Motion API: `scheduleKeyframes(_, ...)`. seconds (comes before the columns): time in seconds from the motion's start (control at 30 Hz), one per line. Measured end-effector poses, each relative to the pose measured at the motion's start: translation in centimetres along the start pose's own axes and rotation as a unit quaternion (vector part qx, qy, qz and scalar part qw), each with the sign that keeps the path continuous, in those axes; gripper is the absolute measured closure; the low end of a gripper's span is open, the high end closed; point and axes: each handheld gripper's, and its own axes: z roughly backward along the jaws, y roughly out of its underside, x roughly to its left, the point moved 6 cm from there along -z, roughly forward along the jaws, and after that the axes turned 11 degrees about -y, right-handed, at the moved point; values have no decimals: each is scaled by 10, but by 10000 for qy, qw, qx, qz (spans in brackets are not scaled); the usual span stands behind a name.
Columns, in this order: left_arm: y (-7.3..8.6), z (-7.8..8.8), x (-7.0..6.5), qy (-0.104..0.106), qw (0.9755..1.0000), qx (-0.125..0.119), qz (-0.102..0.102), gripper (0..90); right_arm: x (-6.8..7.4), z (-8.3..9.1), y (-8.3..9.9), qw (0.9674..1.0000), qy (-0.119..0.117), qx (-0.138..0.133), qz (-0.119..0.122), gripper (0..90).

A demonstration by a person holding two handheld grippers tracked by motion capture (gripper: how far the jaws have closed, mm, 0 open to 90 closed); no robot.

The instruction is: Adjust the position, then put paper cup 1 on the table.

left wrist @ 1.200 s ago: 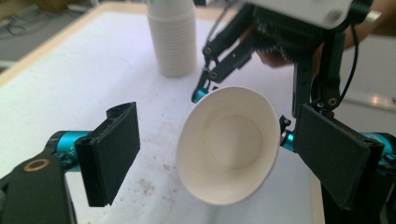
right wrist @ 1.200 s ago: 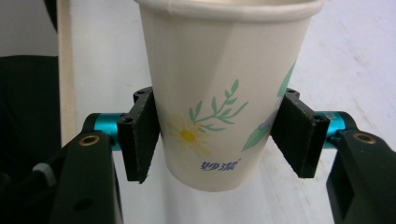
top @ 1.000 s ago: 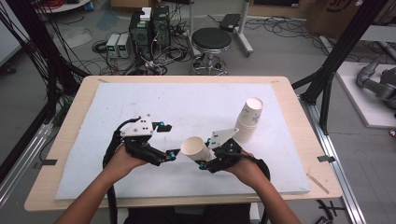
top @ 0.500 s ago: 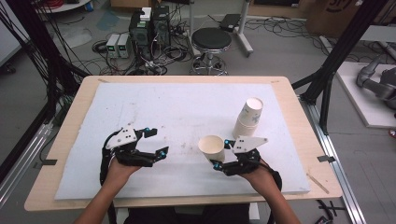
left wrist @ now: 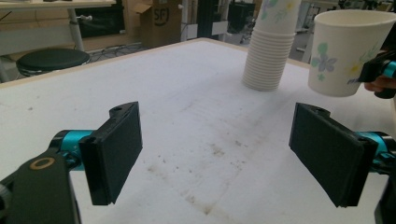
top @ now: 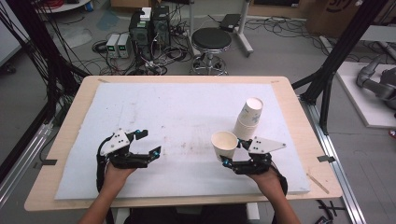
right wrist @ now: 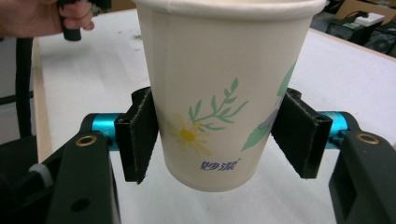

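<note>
On the left of the desk [top: 187, 107], the left gripper [top: 148, 143] hangs low over the white mat [top: 177, 116], its fingers [left wrist: 114, 151] spread wide with nothing between them; they have just been opening a little further. To the right, the right gripper [top: 232, 153] clamps its fingers [right wrist: 136, 135] on the lower sides of the cup [top: 224, 145]. They have been easing slightly apart, yet both pads press the wall. The cup stands upright, mouth up, its long axis vertical, raised just off the mat. Just beyond it, on the right, the stack [top: 248, 118] stands upright on the mat, near the cup but apart from it.
</note>
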Motion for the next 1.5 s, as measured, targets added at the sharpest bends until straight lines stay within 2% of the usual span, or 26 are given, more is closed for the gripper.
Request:
scheduleKeyframes(0.3,2,1,4,-41,10000,29,-70,173,-5,5,-3,9994,174,-275,-109,355)
scheduleKeyframes(0.73,3,-1,6,-62,10000,35,5,174,-5,-1,0,9995,139,-234,-154,350)
scheduleKeyframes(0.93,2,-3,8,-28,10000,-14,87,175,-5,-10,-4,9995,173,-230,-137,350)
scheduleKeyframes(1.1,3,-1,12,-39,9999,7,160,181,-10,-28,-7,9997,159,-103,-138,351)
scheduleKeyframes(1.2,2,0,12,-50,9997,-12,228,183,-16,-41,-16,9995,314,-17,27,350)
scheduleKeyframes(1.37,4,5,13,-55,9996,-9,270,184,-28,-60,-27,9983,556,-142,-31,350)
scheduleKeyframes(1.5,4,5,14,-50,9993,-25,356,185,-40,-75,-26,9956,935,2,-71,347)
